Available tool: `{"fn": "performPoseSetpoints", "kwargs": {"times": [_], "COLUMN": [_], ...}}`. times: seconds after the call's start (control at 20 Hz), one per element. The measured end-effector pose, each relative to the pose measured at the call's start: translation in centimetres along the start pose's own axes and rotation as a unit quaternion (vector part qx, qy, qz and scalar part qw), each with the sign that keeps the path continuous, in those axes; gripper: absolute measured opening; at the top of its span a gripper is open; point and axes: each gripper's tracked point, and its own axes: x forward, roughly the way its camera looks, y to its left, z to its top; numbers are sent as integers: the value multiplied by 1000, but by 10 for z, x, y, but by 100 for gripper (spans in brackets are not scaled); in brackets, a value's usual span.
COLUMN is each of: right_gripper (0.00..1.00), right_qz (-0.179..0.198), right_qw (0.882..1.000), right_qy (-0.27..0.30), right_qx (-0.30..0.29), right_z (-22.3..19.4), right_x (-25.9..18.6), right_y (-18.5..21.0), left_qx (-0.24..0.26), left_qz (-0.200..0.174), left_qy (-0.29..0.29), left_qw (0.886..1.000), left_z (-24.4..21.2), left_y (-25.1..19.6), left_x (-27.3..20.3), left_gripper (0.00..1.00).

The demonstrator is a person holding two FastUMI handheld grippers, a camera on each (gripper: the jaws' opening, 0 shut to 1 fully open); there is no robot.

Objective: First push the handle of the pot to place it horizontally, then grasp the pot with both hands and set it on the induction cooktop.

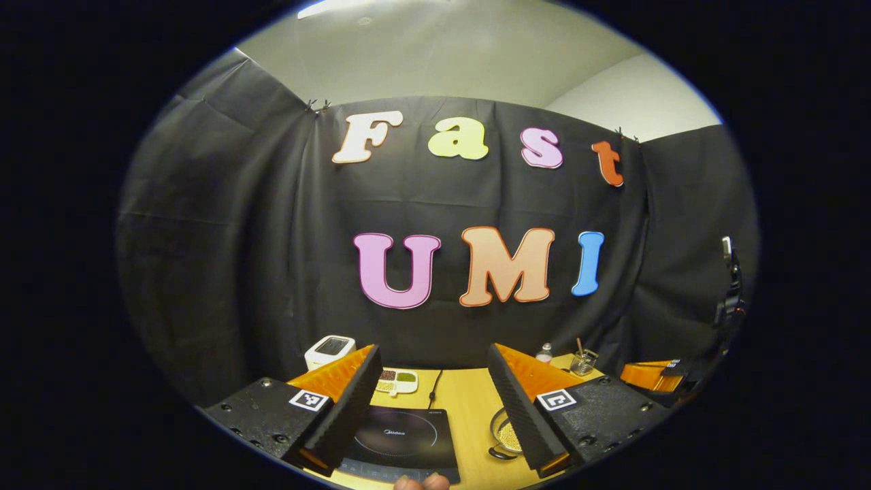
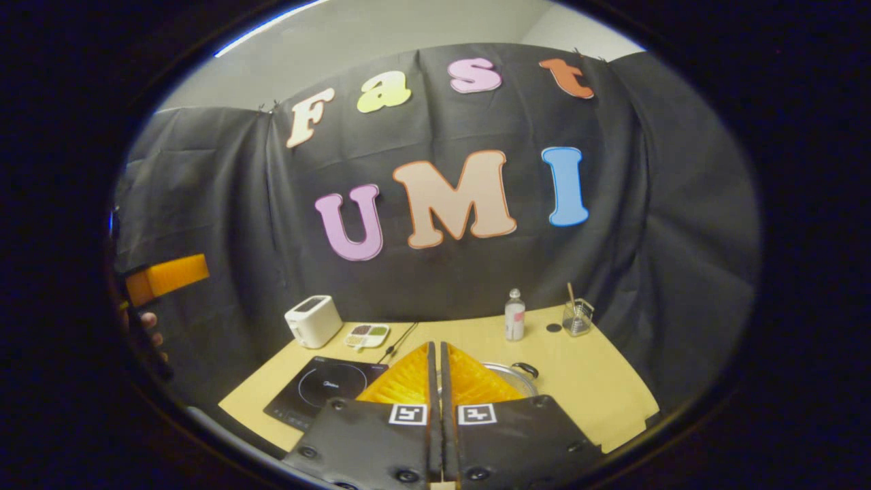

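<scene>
A steel pot (image 1: 505, 432) stands on the wooden table, half hidden behind the right finger of my left gripper (image 1: 433, 350), which is held open above the table. To the pot's left lies the black induction cooktop (image 1: 401, 435). In the right gripper view the pot (image 2: 517, 376) peeks out behind my right gripper (image 2: 435, 346), and a black handle (image 2: 529, 369) shows on its far right rim. That gripper's fingers are shut together with nothing between them. The cooktop (image 2: 330, 391) lies to their left. The left gripper (image 2: 167, 275) hovers far left, held by a hand (image 2: 146, 327).
Along the back of the table (image 2: 599, 381) stand a white appliance (image 2: 313, 320), a divided dish of grains (image 2: 367, 335), a small bottle (image 2: 515, 314) and a glass jar with a stick (image 2: 577, 316). A cable (image 2: 401, 340) runs from the cooktop to the wall.
</scene>
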Motion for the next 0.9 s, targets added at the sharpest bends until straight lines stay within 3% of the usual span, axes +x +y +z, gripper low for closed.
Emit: {"fn": "performPoseSetpoints", "kwargs": {"times": [0.05,0.2,0.45,0.9], "right_gripper": [0,2,0,2], "right_qz": [-3,-8,-54,-137], "right_qw": [1000,998,990,964], "right_qy": [11,59,129,220], "right_qx": [2,8,17,61], "right_z": [-12,-53,-115,-211], "right_x": [5,15,33,57], "right_y": [-1,-2,1,18], "left_qx": [-5,-6,-3,-22], "left_qz": [-4,-15,-50,-158], "left_qy": [0,11,17,49], "left_qw": [1000,1000,999,986], "left_z": [-1,-14,-26,-69], "left_y": [-4,1,21,19], "left_x": [4,19,55,104], "left_gripper": [95,92,95,96]}}
